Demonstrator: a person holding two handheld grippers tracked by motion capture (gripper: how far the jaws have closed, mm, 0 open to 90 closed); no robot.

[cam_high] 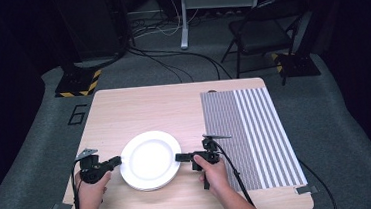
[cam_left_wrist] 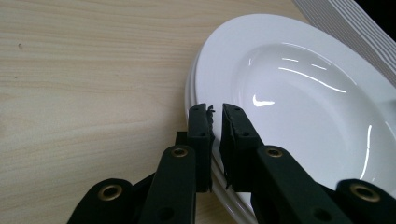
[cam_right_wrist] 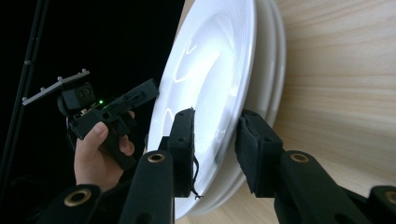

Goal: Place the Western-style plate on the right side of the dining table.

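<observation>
Two stacked plates (cam_high: 150,160) sat near the table's (cam_high: 138,105) front edge. Left claw (cam_high: 117,161) pinched the top rim; right claw (cam_high: 179,157) gaped around it, unclamped. Lifting one-sided risked tipping.

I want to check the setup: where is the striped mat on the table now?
In the high view the striped mat covers the right part of the wooden table, just right of the right gripper and the white plates.
</observation>
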